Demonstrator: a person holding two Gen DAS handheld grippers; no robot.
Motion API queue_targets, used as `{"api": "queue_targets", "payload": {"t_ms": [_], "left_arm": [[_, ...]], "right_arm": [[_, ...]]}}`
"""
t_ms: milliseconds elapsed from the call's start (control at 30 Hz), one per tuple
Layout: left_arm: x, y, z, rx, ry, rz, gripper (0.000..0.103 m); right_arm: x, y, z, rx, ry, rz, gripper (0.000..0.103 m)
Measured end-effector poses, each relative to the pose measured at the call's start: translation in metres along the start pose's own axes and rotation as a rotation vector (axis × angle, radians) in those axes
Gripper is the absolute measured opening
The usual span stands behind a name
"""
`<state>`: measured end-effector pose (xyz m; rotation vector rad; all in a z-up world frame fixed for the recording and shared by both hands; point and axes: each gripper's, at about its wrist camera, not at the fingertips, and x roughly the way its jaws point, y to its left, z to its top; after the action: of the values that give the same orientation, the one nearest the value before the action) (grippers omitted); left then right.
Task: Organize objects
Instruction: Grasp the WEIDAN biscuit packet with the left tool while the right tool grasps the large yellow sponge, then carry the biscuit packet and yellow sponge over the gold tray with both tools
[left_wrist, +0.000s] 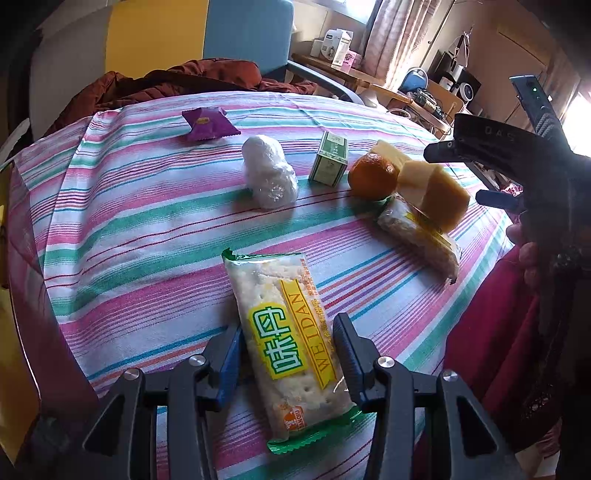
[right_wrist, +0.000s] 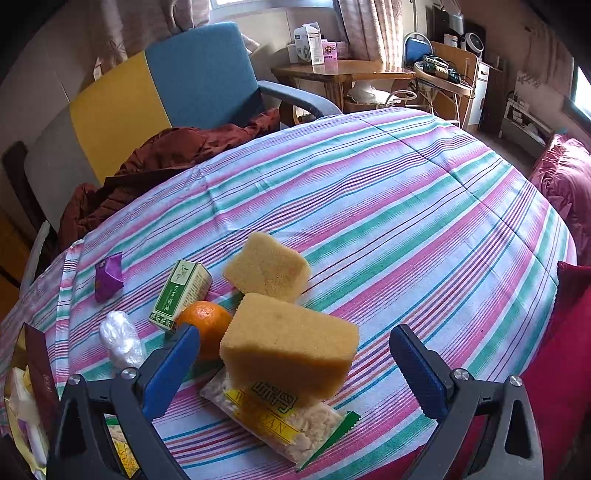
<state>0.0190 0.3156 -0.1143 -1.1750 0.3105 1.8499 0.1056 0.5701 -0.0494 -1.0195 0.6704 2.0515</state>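
Left gripper (left_wrist: 288, 354): jaws clamped on the sides of a cracker packet (left_wrist: 288, 343) lying on the striped worktop (left_wrist: 129, 221). Right gripper (right_wrist: 295, 354): jaws wide apart, empty, hovering around a yellow sponge (right_wrist: 291, 347) that rests on a second cracker packet (right_wrist: 280, 424). Just beside it, an orange (right_wrist: 207, 325). Behind, another sponge (right_wrist: 267, 271) and a small green box (right_wrist: 181, 293), tilted. Left of those, a crumpled clear plastic wad (right_wrist: 120, 339). Farthest, a purple sachet (right_wrist: 108, 277) near the worktop's edge.
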Motion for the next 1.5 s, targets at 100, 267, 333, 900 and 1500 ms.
{"api": "queue_targets", "payload": {"t_ms": [100,267,333,900,1500], "left_arm": [[0.0,0.0,-0.001,-0.002,-0.001,-0.001,0.048],[0.0,0.0,-0.001,-0.003,-0.001,-0.003,0.048],[0.0,0.001,0.0,-0.003,-0.001,-0.003,0.048],[0.001,-0.002,0.001,0.007,0.008,0.006,0.047],[-0.09,0.032,-0.01,-0.056,-0.133,0.055,0.023]], "right_arm": [[0.002,0.001,0.0,-0.003,0.01,-0.003,0.103],[0.008,0.003,0.001,-0.012,0.032,-0.007,0.103],[0.011,0.004,0.001,-0.012,0.042,-0.005,0.103],[0.03,0.014,-0.002,-0.072,0.114,-0.042,0.076],[-0.055,0.011,-0.011,-0.003,-0.151,0.165,0.073]]}}
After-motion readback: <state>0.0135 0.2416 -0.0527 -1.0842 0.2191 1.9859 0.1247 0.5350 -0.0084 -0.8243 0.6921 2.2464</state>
